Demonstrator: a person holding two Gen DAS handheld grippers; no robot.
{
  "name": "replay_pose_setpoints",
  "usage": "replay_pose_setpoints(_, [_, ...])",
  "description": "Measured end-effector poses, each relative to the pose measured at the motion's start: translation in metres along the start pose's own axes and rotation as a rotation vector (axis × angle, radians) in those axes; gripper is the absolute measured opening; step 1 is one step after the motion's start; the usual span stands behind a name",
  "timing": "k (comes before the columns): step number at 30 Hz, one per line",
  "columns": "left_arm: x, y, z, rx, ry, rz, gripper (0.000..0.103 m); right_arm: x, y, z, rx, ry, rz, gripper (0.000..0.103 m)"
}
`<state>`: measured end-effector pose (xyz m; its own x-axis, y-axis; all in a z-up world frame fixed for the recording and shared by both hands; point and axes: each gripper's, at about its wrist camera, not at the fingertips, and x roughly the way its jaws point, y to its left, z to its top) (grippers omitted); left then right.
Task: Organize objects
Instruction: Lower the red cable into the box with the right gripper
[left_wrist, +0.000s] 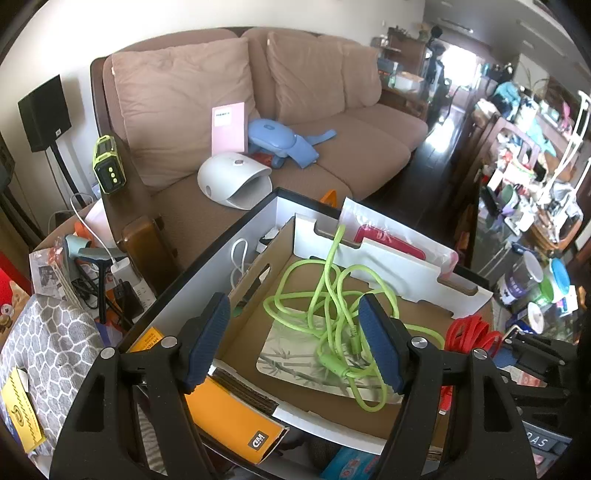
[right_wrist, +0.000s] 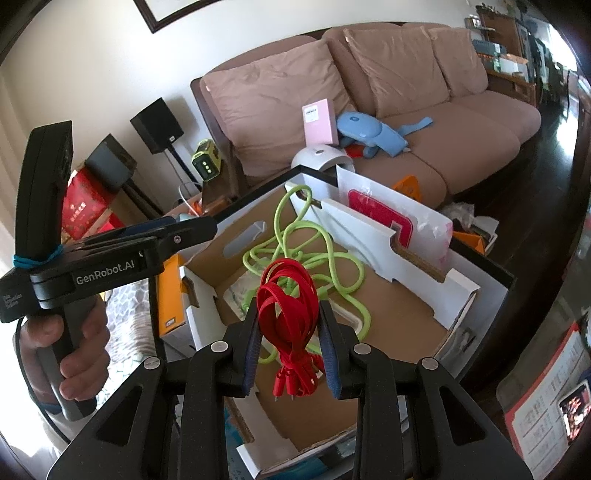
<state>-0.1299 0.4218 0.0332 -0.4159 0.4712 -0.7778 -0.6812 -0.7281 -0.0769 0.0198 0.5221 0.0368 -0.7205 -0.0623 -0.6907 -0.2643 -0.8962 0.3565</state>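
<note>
Behind, a soft pink-brown sofa (left_wrist: 332, 122) faces an open corrugated cardboard box (right_wrist: 406, 306), where a tangled lime-green cable (left_wrist: 325, 291) lies. Above it, the right claw (right_wrist: 288, 350) pinches a flat red cable bundle (right_wrist: 288, 310); the left claw (left_wrist: 295, 343) gapes empty.

An open cardboard box (left_wrist: 258, 332) carries the things — a tangled green cable (left_wrist: 332, 295) lies in it. Under the cable rests a bamboo-print card (left_wrist: 295, 354).

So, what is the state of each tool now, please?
Left tool: open, holding nothing.
Right tool: closed on the red cable.
</note>
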Motion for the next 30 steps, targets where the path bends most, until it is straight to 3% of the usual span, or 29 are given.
replay_pose_setpoints(11, [0.001,-0.001,0.001,0.008,0.003,-0.003,0.069,0.003,-0.003,0.0,0.005,0.013,-0.015,0.029])
replay_pose_setpoints(30, [0.002,-0.006,0.0,0.018,0.007,-0.001,0.069,0.013,-0.011,-0.001,0.003,0.055,-0.114,0.031])
